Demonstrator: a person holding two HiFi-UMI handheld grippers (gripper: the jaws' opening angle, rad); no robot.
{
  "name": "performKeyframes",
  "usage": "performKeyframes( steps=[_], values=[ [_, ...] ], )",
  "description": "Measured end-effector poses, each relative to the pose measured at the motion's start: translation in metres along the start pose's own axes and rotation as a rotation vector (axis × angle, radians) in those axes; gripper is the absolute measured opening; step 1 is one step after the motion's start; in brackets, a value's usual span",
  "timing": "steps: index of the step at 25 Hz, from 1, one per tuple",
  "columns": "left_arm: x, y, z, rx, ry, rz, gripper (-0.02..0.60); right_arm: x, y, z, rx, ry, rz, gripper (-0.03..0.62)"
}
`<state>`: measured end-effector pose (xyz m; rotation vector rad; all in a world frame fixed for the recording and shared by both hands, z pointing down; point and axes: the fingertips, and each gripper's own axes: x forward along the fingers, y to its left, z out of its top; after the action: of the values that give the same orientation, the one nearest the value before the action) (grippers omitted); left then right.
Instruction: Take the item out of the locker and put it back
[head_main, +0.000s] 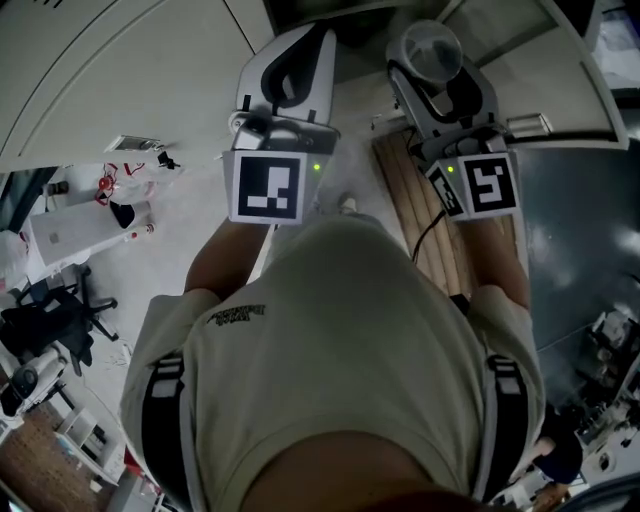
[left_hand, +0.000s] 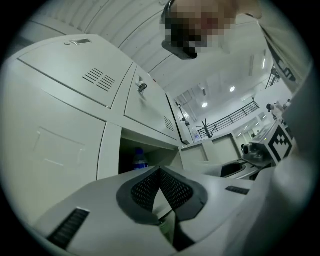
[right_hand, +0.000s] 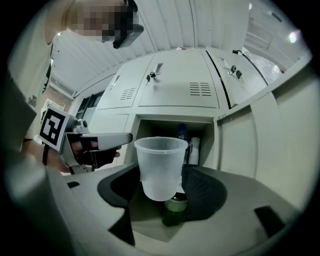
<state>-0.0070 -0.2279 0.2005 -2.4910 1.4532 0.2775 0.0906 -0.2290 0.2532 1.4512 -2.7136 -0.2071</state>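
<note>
Gripping a translucent cup upright in the right claw, jaws spread wide, pads pressed on its lower wall. Out of the locker, then, and poised before the open compartment at 12 o'clock. Inside, at 1 o'clock past the cup's rim: a blue-capped bottle and possibly a white container, hard to make out. Carrying nothing in the left claw, jaws pinched together, off at 9 o'clock. Probably the return leg: calls for a level push into the free space at 11 o'clock, clear of the bottle, then letting go.
</note>
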Motion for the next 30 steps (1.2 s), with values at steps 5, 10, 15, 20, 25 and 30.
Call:
performKeyframes(
  steps=[5,10,15,20,25,30],
  values=[
    [-0.016,-0.006,-0.003,-0.001,0.009,0.010,0.014,-0.019,0.013,-0.003,-0.023,0.003,0.012,0.267],
    [-0.027,-0.012,-0.024,0.023,0.048,0.016,0.014,-0.030,0.030,-0.005,0.020,-0.015,0.048,0.267],
    [-0.036,-0.011,-0.036,0.008,0.083,0.031,0.014,-0.034,0.050,-0.013,0.023,-0.003,0.086,0.267],
    [-0.036,-0.013,-0.039,0.014,0.106,0.024,0.014,-0.034,0.049,-0.014,0.040,0.006,0.087,0.267],
    [-0.038,-0.012,-0.043,0.012,0.118,0.014,0.014,-0.032,0.051,-0.016,0.050,0.010,0.083,0.267],
    [-0.039,-0.010,-0.043,0.010,0.120,0.008,0.014,-0.031,0.052,-0.018,0.063,0.022,0.086,0.267]
  ],
)
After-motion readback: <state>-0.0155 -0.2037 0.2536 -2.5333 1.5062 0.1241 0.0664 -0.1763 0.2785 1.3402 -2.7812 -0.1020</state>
